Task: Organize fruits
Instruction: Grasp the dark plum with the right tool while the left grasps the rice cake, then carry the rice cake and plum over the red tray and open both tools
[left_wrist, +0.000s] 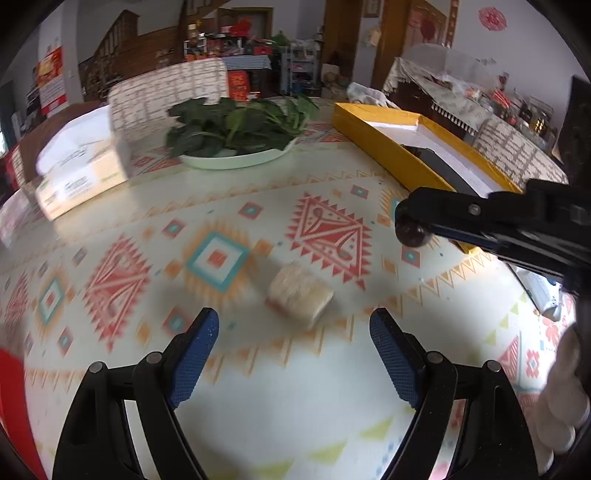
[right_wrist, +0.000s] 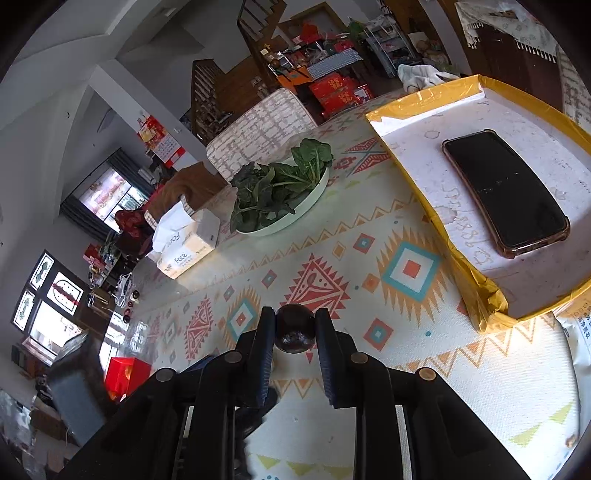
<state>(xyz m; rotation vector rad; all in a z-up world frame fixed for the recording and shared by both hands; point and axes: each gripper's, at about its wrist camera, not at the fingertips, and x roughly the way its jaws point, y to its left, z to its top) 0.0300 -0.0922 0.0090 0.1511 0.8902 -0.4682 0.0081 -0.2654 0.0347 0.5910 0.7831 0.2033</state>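
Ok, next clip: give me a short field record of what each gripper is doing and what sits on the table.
right gripper: jaws shut on small dark round fruit, held above the patterned tablecloth
left gripper: jaws open, empty, just short of a pale wrapped block lying on the cloth
tray: gold-edged white shallow box holding a black phone
plate: white round plate of dark leafy greens
other: white tissue box
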